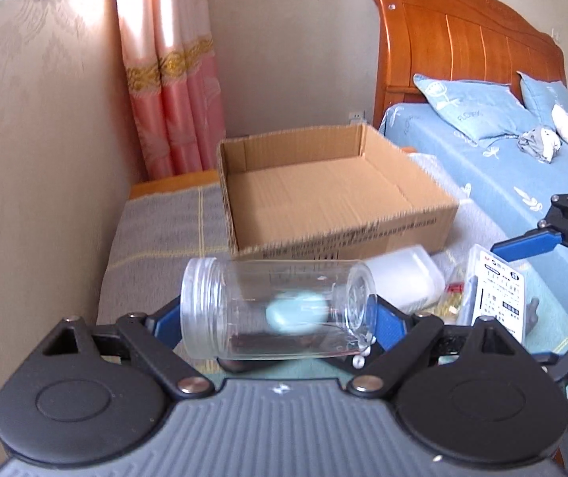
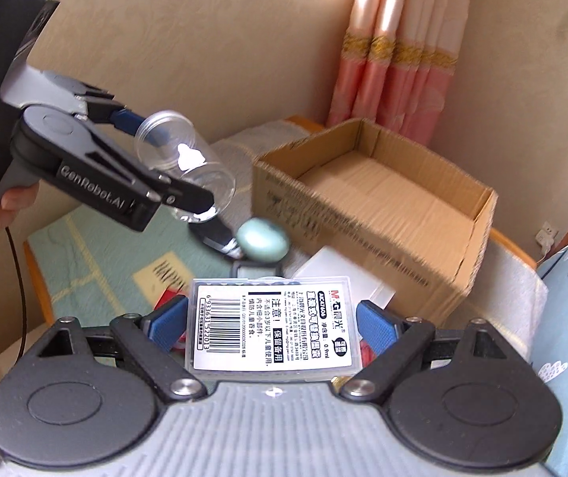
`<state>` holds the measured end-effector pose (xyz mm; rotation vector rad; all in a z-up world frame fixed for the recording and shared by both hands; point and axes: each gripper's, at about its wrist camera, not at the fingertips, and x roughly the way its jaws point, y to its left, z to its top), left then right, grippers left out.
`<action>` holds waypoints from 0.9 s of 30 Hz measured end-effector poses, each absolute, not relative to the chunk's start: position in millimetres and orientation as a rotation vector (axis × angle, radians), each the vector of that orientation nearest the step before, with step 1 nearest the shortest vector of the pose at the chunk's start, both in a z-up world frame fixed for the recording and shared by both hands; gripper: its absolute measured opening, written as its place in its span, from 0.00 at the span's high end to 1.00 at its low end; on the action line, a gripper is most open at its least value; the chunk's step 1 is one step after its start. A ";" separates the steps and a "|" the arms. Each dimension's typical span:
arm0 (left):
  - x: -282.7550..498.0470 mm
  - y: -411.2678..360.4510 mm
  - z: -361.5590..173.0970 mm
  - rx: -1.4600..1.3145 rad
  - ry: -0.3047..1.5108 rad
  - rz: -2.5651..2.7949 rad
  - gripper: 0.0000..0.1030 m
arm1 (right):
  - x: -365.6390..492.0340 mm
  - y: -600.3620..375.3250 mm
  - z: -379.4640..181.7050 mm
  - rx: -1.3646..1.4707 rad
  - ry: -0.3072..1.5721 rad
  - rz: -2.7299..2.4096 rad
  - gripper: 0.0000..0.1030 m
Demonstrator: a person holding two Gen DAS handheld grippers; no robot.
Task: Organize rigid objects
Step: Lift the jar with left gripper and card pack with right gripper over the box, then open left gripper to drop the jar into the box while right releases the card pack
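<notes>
While the left claw clamps a clear jar sideways, the right claw grips a labelled plastic case; cardboard box lies beyond both.

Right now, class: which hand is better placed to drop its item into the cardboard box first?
Left, probably: its clear jar hangs just before the cardboard box; the right's plastic case sits further back.
</notes>
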<state>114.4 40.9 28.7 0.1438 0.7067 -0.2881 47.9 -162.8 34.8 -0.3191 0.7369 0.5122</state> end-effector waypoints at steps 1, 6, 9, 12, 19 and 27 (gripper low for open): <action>119.8 39.2 32.4 0.147 0.697 -0.290 0.12 | 53.0 -164.9 38.9 -0.312 0.727 0.504 0.10; 157.1 28.0 46.3 0.171 0.672 -0.288 0.12 | 88.5 -176.7 62.0 -0.267 0.685 0.446 0.10; 186.7 18.9 49.5 0.181 0.680 -0.295 0.12 | 110.8 -183.5 72.5 -0.240 0.670 0.417 0.10; 218.5 11.4 50.4 0.176 0.701 -0.287 0.12 | 131.6 -188.9 77.5 -0.220 0.670 0.389 0.10; 283.1 -9.5 44.5 0.180 0.741 -0.262 0.12 | 172.6 -200.3 69.3 -0.190 0.704 0.355 0.10; 333.0 -11.9 32.0 0.136 0.758 -0.164 0.06 | 193.9 -214.5 50.8 -0.148 0.739 0.333 0.10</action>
